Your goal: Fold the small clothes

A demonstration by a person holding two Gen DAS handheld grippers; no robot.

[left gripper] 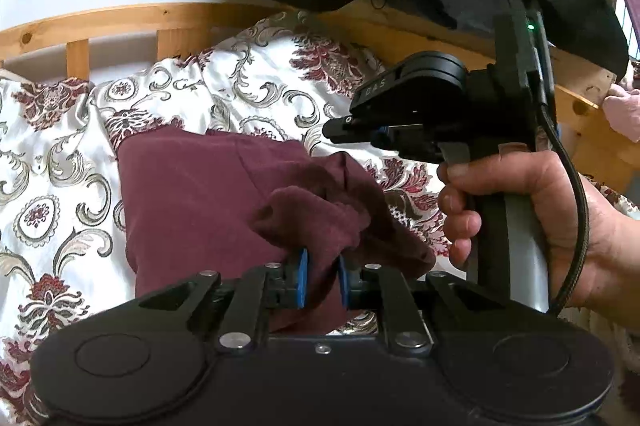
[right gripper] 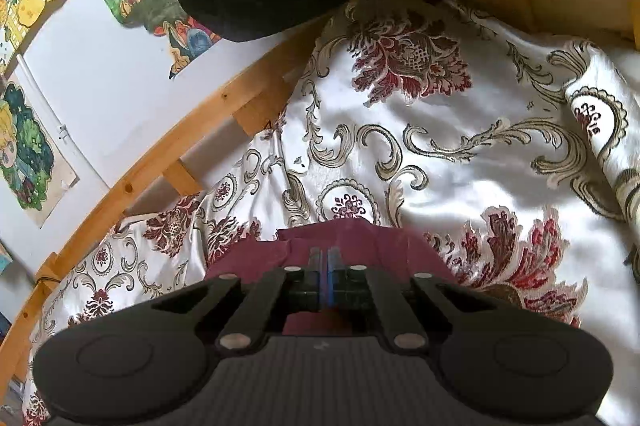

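The soft maroon fabric garment (left gripper: 192,194) lies mid-frame on the floral satin bedspread (left gripper: 60,154), partly folded. The left gripper (left gripper: 323,280) pinches a bunched fold; the right gripper (right gripper: 323,266), fully closed, holds nothing visible. Smoothing remains.

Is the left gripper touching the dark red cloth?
Touching. In the left wrist view the left gripper has its blue pads pressed on a bunched fold of the dark red cloth, which passes between them.

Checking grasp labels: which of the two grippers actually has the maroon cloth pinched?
The left gripper: its blue pads clamp a bunched fold of the maroon garment. The right gripper is shut pad to pad above the cloth, with nothing visible between them.
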